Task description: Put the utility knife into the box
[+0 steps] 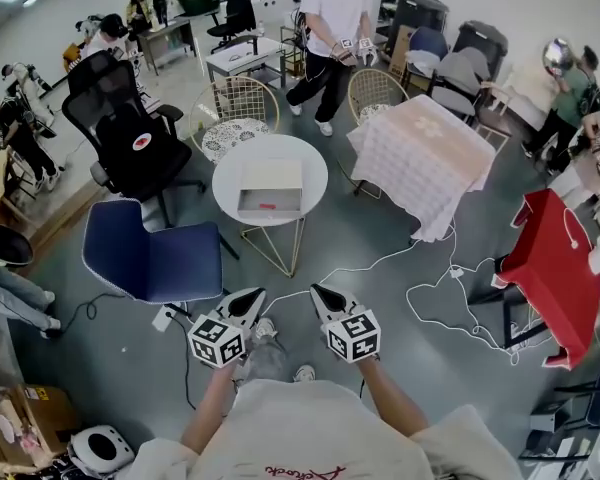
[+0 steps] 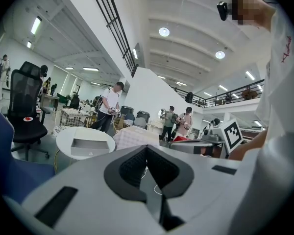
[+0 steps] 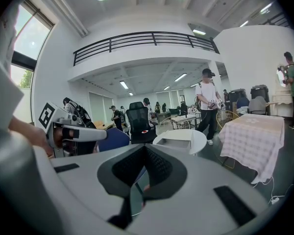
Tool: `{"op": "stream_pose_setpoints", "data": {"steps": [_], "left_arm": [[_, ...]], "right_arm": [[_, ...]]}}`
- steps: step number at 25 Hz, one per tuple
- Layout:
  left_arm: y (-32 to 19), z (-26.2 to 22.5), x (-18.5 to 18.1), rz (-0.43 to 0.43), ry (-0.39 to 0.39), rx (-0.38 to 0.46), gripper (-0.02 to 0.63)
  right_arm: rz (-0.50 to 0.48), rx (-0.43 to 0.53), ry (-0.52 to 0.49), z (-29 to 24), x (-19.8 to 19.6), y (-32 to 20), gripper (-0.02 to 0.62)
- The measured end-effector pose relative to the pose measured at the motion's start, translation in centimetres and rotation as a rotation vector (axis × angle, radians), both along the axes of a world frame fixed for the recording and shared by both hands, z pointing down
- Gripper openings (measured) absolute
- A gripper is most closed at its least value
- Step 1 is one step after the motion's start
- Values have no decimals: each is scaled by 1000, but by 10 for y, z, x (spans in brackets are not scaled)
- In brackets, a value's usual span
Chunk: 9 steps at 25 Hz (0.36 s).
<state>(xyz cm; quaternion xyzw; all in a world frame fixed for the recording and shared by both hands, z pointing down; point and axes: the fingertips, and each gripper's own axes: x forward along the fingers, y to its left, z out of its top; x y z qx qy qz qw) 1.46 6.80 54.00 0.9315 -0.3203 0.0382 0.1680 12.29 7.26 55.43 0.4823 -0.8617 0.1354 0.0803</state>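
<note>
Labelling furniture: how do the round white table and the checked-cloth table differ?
The round white table is round and uncovered, on thin gold legs; the checked-cloth table is squarish, draped, legs hidden. The round white table carries the box; the checked-cloth table does not. Both are pale.

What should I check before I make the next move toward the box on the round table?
1. Box stands open on the round table: ok.
2. Left gripper empty, fingers together: ok.
3. Right gripper empty, fingers together: ok.
4. Knife located: cannot tell. A small red thing lies in the box, too small to identify.
5. Floor toward the table free: not ok. A white cable lies across it, and a blue chair stands at the left.
</note>
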Motion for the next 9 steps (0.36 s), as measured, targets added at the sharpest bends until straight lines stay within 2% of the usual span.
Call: {"op": "stream_pose_setpoints", "data": {"steps": [9], "left_arm": [[5,-2,-8,-8,1,1,11]], "right_arm": [[-2,-4,-11,-4,-12,5,17]]}}
